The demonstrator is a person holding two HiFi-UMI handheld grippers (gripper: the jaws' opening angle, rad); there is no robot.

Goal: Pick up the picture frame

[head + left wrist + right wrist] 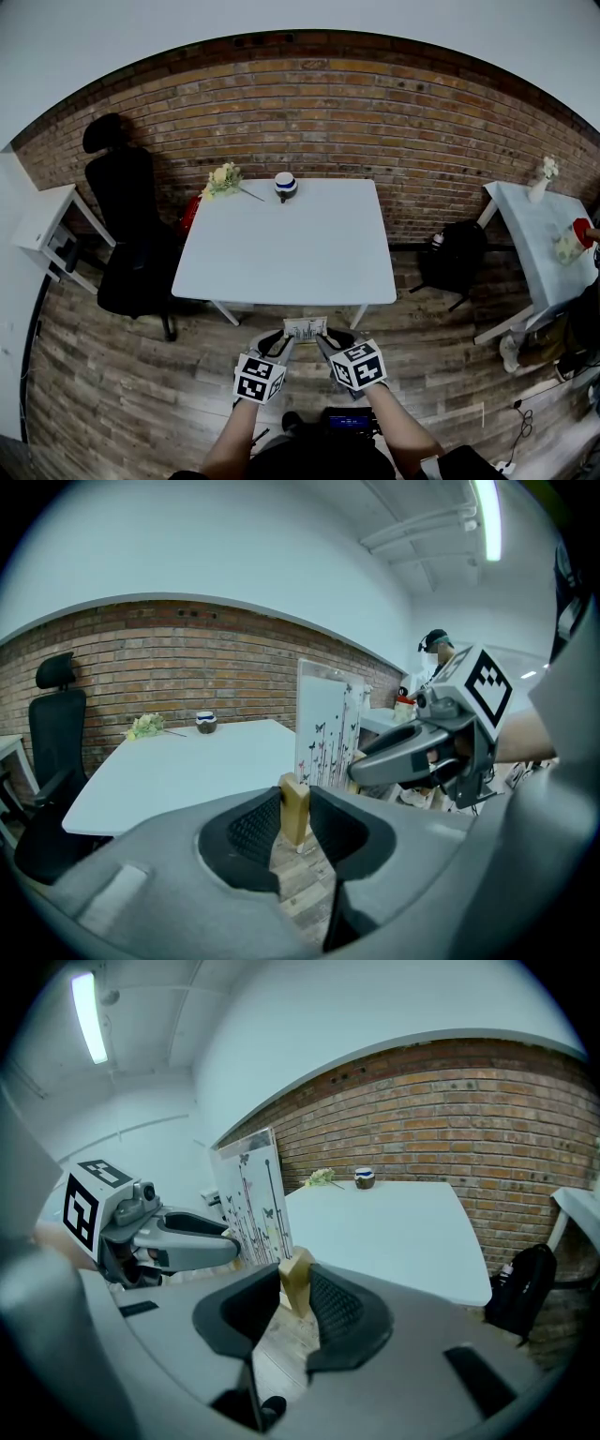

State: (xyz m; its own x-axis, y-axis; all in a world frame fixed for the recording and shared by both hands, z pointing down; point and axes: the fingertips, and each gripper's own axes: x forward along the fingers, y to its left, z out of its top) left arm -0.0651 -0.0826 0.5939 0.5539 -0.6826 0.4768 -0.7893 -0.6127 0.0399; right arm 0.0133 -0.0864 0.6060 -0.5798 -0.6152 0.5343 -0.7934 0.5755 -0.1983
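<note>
Over the plank floor (141, 375), head view: the picture frame (306, 328) is held just short of the white table (291, 244) between left gripper (279, 341) and right gripper (330, 341) — the pick-up looks done. Left gripper view: jaws pinch a wooden foot (294, 808). Right gripper view: jaws clamp the other foot (296, 1283) — next, probably a level, matched carry. Brick wall (450, 1110) behind.

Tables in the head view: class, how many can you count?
3. The middle table is at the picture's centre, the right table at its right edge, the left table at its left edge, partly cut off. More may lie out of view.
</note>
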